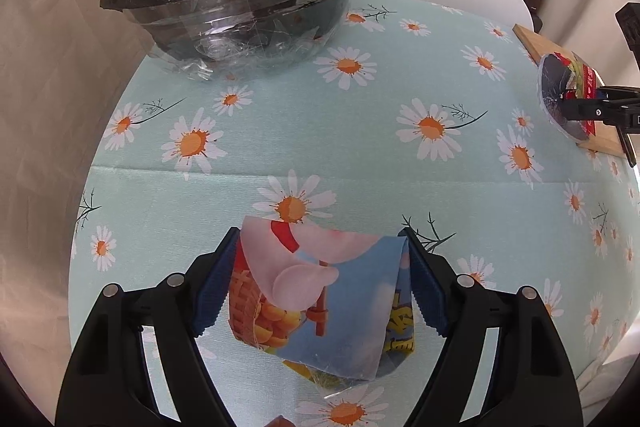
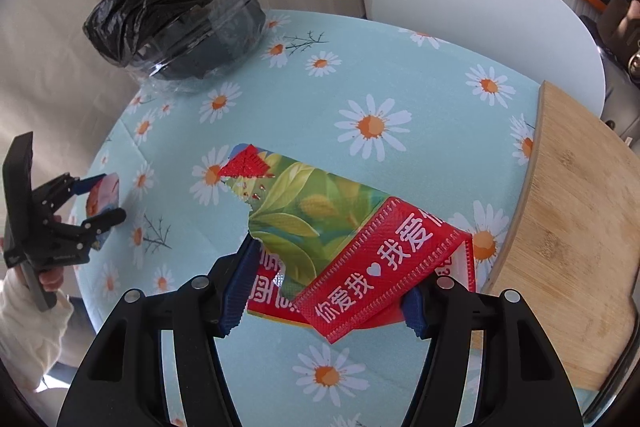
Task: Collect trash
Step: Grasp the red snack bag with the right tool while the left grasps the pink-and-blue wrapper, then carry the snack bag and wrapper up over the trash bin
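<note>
Daisy-print tabletop (image 1: 360, 131): bag-lined clear bin (image 1: 240, 11); left tool (image 1: 320, 275) gripping pink-blue wrapper (image 1: 320, 291); right tool (image 2: 324, 291) gripping red-green wrapper (image 2: 320, 211).

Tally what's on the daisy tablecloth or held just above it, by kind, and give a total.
Snack wrappers: 2, a pink and blue one in the left tongs and a red and green one in the right tongs
Lined bins: 1
Wooden boards: 1
Total: 4
</note>
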### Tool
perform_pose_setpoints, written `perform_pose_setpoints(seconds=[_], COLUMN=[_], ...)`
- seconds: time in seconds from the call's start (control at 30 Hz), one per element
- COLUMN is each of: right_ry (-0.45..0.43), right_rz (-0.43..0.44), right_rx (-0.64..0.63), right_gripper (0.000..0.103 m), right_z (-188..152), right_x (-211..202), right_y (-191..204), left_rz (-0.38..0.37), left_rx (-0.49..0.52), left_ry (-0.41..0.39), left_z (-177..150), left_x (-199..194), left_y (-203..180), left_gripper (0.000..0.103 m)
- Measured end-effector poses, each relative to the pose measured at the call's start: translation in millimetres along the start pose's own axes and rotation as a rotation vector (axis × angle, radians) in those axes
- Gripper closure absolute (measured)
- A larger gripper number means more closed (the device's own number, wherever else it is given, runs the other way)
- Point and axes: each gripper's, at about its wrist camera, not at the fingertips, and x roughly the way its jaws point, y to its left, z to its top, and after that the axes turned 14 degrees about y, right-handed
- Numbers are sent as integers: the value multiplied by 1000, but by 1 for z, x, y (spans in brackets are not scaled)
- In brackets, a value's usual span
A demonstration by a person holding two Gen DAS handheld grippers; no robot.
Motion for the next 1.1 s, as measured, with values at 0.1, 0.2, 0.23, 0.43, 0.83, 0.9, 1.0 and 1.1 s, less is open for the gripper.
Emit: perform_pose_setpoints(seconds=[0.1,0.2,0.23,0.43,0.83,0.9,1.0,1.1], right_ry=[-22,-38,-44,-76,-136,-160,-203,-221], right_rz=[4,12,11,3,18,59,64,59], right_rx=[-4,1,3,-2,-39,-26,-12,-14], right_gripper=[45,45,45,45,45,45,45,45], right_z=[-13,-26,-30,-53,-78,-76,-70,-60], right_x=[-10,-19,-21,-36,-59,-63,-71,-78], right_y=[9,15,18,35,70,71,76,85], left_rz=[-2,5,9,17,46,38,19,1], left_rx=[2,8,9,29,57,56,72,97], left_ry=[-18,-34,-39,-75,-170,-193,-219,-230], left_z=[-8,-16,-19,-36,-52,-52,-49,-41], left_x=[-12,-22,-26,-45,-82,-89,-96,-102], left_y=[0,0,0,-2,5,9,15,24], left_gripper=[26,26,26,26,26,26,26,26])
